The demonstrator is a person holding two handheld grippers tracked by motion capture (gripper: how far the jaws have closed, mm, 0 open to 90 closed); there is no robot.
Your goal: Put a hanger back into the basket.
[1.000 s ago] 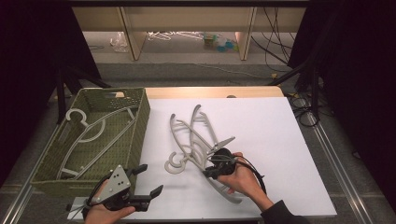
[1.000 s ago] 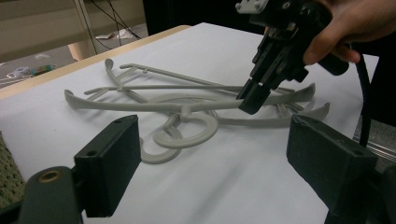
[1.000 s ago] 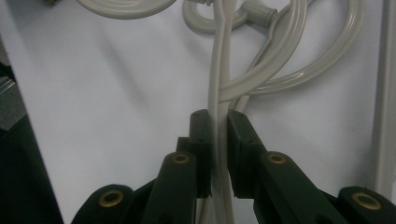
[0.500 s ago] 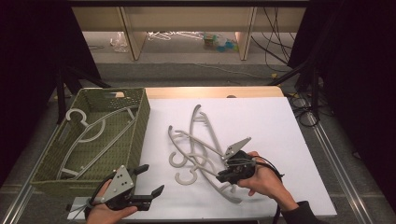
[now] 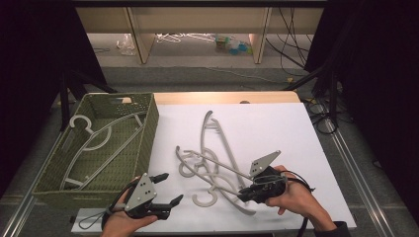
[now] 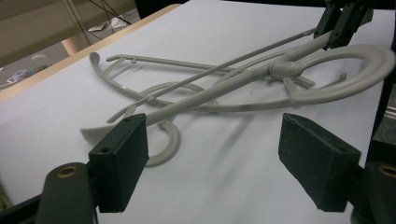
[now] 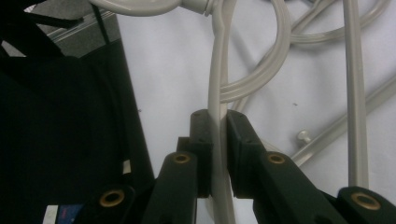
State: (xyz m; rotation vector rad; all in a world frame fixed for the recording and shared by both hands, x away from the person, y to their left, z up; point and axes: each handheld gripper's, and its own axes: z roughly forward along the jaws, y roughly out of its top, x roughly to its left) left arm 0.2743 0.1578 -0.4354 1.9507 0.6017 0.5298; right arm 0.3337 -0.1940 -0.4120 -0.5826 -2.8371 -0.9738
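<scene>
Right gripper (image 5: 247, 193) fingers pinch a pale grey plastic hanger (image 7: 218, 93) on the white worktop (image 5: 276, 128); left gripper (image 5: 165, 190) fingers spread, empty

my left gripper (image 5: 165, 190) sits at the near left, held in my left hand (image 5: 123, 224), its 2 jaws spread wide and pointing right. my right gripper (image 5: 245, 192), near right in my right hand (image 5: 291, 197), has its jaws clamped on a hanger arm (image 7: 218, 112).

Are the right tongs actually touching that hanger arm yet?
Touching. In the right gripper view the right tongs are shut on the grey hanger: its arm passes between both black pads with no gap on either side.
</scene>
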